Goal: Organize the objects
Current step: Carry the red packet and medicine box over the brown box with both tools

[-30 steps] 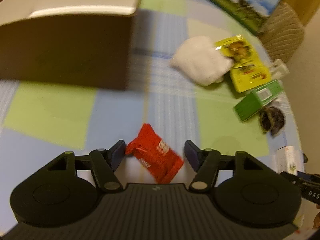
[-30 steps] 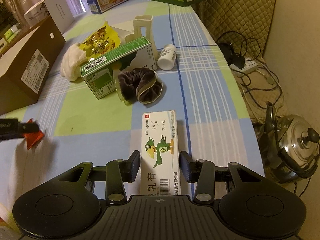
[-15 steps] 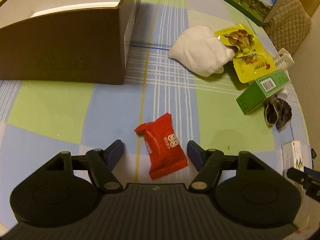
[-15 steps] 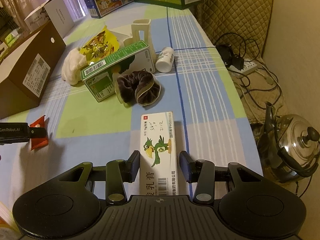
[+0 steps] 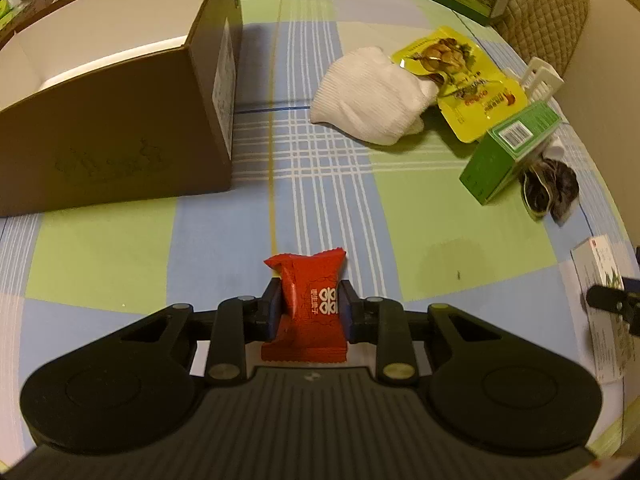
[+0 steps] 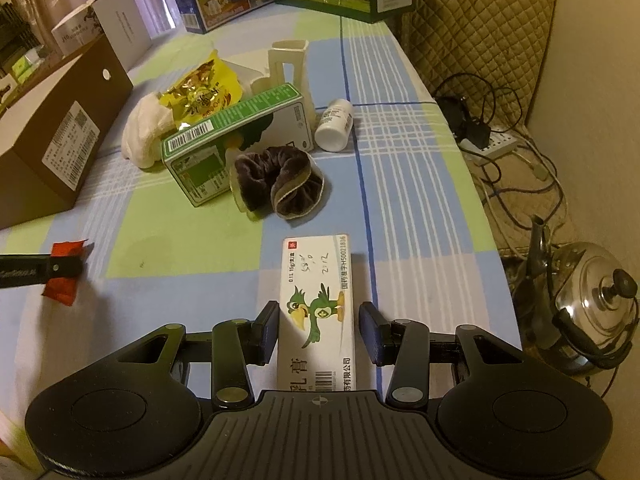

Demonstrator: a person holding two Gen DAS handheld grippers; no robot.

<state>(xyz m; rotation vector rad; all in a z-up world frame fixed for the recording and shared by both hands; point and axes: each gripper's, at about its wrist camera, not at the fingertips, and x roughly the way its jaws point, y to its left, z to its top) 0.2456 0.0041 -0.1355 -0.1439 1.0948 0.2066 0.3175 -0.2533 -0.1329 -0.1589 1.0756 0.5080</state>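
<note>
- Your left gripper [image 5: 309, 312] has its jaws closed on the red candy packet [image 5: 310, 304], 1 pad pressed to each side of the wrapper; the packet's top edge stands clear above the pads.
- Your right gripper [image 6: 319, 334] has its jaws open around the white ointment box [image 6: 318, 308] with the green bird print. The left pad sits just beside the box edge, and a narrow gap shows at the right pad, so nothing is gripped there.
- The ointment box lies flat on the checked cloth of the bench [image 6: 400, 200], its long side running away from you.
- The open brown cardboard box [image 5: 116, 120] stands on the bench ahead and to the left of your left gripper, well apart from the candy.
- To the right of it, a white folded cloth [image 5: 368, 94] lies partly over the edge of a yellow snack pouch [image 5: 464, 80].
- A green carton [image 6: 236, 140] lies just in front of the pouch, with a dark velvet scrunchie [image 6: 280, 184] touching its near right end.
- A small white pill bottle [image 6: 335, 124] lies on its side just right of the green carton, beside a cream plastic holder [image 6: 288, 60] standing upright.
- Off the bench edge on your right, a steel kettle [image 6: 592, 300] sits on the floor near a tangle of cables [image 6: 516, 152].
</note>
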